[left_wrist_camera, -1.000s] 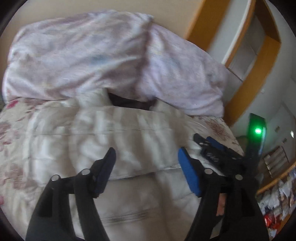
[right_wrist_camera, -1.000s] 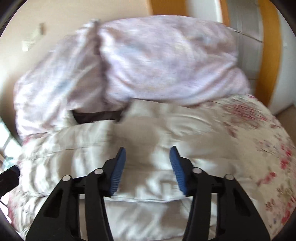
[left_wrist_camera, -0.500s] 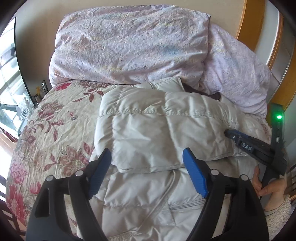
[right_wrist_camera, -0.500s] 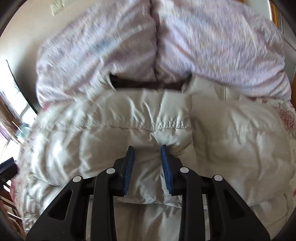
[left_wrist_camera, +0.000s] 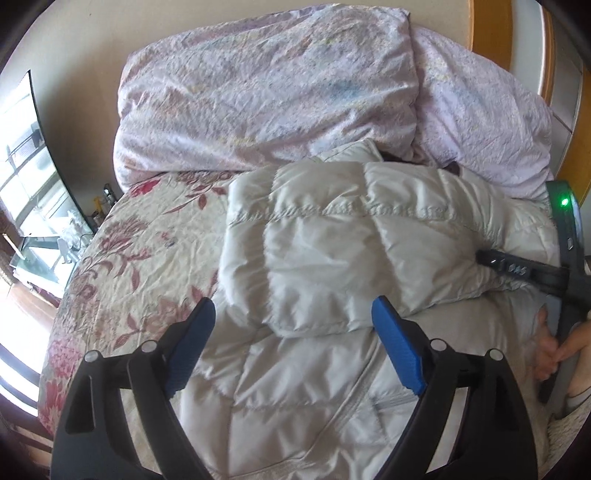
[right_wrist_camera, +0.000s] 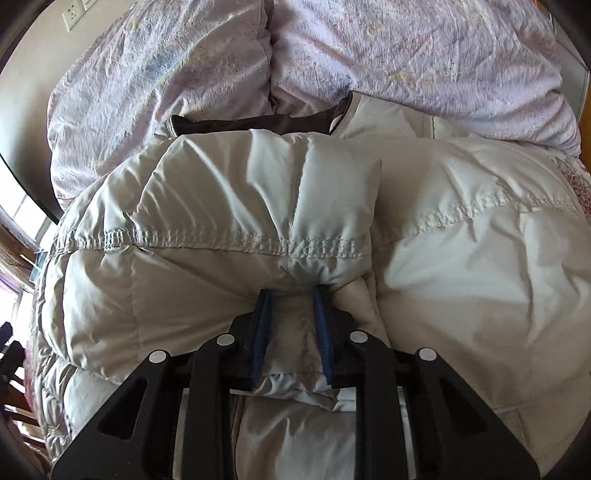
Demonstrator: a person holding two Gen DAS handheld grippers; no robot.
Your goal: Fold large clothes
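A pale grey quilted puffer jacket (left_wrist_camera: 332, 258) lies on the bed with its sleeve folded across its front. My left gripper (left_wrist_camera: 291, 332) is open and empty, held above the jacket's lower sleeve edge. My right gripper (right_wrist_camera: 291, 299) is shut on a fold of the jacket sleeve (right_wrist_camera: 295, 266), with fabric bunched between the blue pads. The right gripper also shows in the left wrist view (left_wrist_camera: 517, 267) at the jacket's right side, held by a hand (left_wrist_camera: 554, 350).
Two crumpled lilac pillows (left_wrist_camera: 266, 85) (left_wrist_camera: 480, 118) lie behind the jacket against the wall. A floral bedspread (left_wrist_camera: 136, 251) covers the bed to the left. A window (left_wrist_camera: 22, 177) is at far left, a wooden frame (left_wrist_camera: 491, 26) at back right.
My right gripper has moved forward and closed on the jacket sleeve fold. My left gripper has drawn back and swung left, staying open.
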